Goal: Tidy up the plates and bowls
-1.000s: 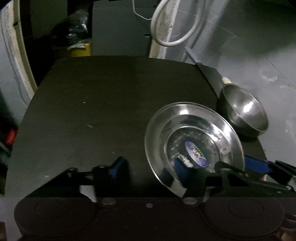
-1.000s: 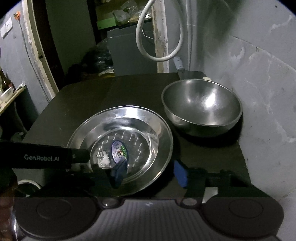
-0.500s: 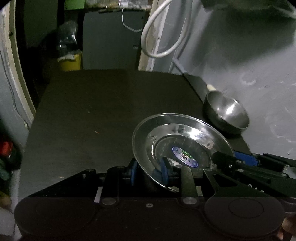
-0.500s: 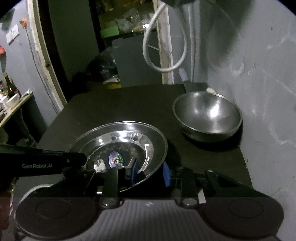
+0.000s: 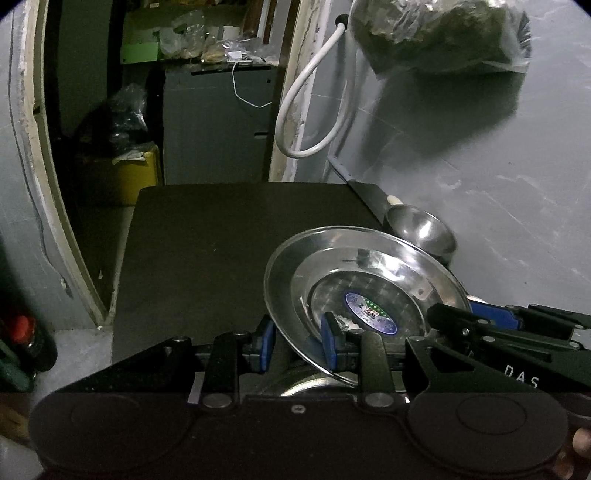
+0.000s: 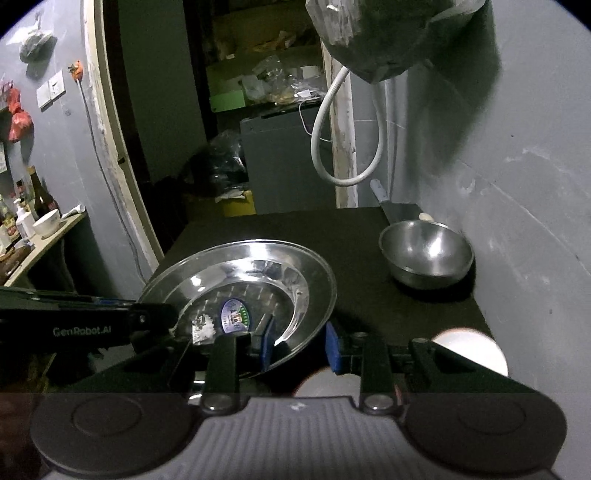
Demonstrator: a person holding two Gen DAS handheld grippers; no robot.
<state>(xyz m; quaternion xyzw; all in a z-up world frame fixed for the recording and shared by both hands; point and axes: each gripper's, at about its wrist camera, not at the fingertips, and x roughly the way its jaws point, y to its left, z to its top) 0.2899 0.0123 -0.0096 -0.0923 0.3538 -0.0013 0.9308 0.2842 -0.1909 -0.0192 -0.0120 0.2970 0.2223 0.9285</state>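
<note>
on the left, the left claw (image 5: 298, 345) pinches the near-left rim of the steel plate (image 5: 364, 280), one blue pad under the rim and one inside the dish; its jaws have just been closing onto that rim. the plate is held tilted above the dark worktop (image 5: 221, 240), its oval sticker (image 5: 371, 313) facing up in the middle. below the plate's near edge a second shiny rim shows, too hidden to name. to the right, the right claw (image 6: 299, 345) grips the plate's opposite rim, its blue pads on either side of the metal, having likewise just closed; in its own view the left claw reaches in from the left edge. further right, a steel bowl (image 6: 426, 253) sits upright on the worktop's far right corner, beside the grey wall (image 6: 524, 206) and well apart from the plate. a white hose (image 6: 332, 147) loops down the wall behind it, and a plastic bag (image 6: 384, 33) hangs above.
</note>
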